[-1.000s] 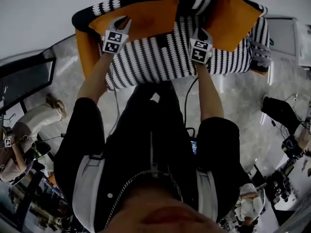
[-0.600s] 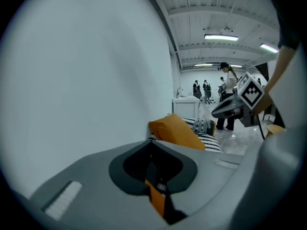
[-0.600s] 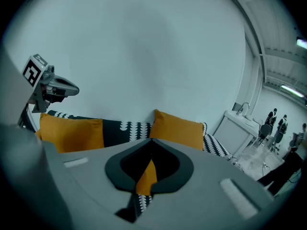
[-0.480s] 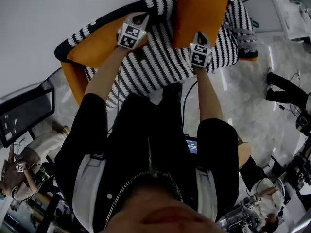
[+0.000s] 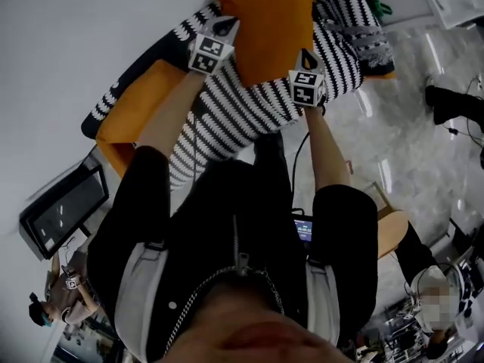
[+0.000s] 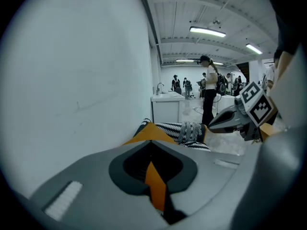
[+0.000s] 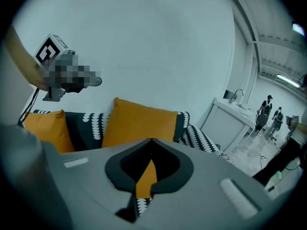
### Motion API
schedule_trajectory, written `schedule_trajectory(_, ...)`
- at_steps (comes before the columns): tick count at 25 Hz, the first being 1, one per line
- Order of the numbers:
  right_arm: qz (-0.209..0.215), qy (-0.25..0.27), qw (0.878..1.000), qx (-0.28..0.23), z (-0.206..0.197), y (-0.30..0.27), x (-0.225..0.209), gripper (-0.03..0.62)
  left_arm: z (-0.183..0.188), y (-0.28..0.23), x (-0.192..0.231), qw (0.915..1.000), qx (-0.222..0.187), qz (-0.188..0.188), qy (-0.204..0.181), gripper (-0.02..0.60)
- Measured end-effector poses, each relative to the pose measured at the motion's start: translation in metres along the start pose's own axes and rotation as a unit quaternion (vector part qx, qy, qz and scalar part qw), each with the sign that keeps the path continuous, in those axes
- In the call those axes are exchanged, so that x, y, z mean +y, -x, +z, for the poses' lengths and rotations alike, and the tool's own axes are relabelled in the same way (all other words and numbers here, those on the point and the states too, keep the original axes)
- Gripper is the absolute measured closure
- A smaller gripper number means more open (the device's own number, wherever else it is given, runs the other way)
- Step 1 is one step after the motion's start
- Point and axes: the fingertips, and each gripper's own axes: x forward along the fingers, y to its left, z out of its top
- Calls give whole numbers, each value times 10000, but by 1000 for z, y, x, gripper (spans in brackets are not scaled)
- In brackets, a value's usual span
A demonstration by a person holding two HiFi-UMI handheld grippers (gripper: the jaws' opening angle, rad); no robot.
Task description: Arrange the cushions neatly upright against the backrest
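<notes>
At the left end of the sofa (image 5: 242, 116) a first orange cushion (image 5: 130, 112) leans on the black-and-white backrest (image 7: 86, 126), with neither gripper on it. Just right of it, the left gripper (image 5: 224, 27) has its jaws pressed together on a thin sliver of orange fabric. The head view puts its tip at the left edge of the second orange cushion (image 5: 268, 29), so I take that pinch to be this cushion's seam. The second orange cushion sits over the right half of the seat, in front of the backrest, with its broad face turned up toward the head camera. Whether its back touches the backrest cannot be told. At its lower right corner the right gripper (image 5: 306, 55) is likewise closed tight on a strip of orange cloth. A grey knitted throw (image 5: 367, 29) is bunched at the sofa's right end, near the cushion's right edge.

As I judge it, both holds are on little more than cloth. A tug from either hand could slide the fabric out and let the cushion flop forward off the seat's front edge. Held at opposite edges, it may twist and settle on a corner, tilted rather than square. Pushed too far right, it could ride up on the throw and lean. Pushed too far left, it would crowd the first orange cushion.
</notes>
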Motion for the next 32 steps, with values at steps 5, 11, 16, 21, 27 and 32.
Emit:
schedule_trajectory(5, -218, -395, 9990, -54, 0, -14, -59, 591, 26, -74, -18, 9990, 104, -326, -301, 571)
schedule_trajectory(11, -593, -879, 9944, 32, -30, -28, -120, 591, 44, -172, -32, 9930, 401, -772, -797, 571)
schedule_trajectory(16, -779, -1146, 9898, 320, -78, -37, -145, 591, 51, -247, -31, 9885, 563, -808, -1144, 571)
schedule_trajectory(21, -886, -1536, 9827, 540, -130, -40, -149, 591, 68, -335, -24, 9856, 736, -837, -1269, 503)
schedule_trajectory(27, -883, -1852, 9756, 783, -165, -42, -129, 591, 56, -403, -18, 9759, 1325, -853, -1510, 388)
schedule_trajectory(32, -797, -2011, 9718, 937, -181, -59, -120, 591, 32, -434, -7, 9675, 1846, -839, -1513, 387)
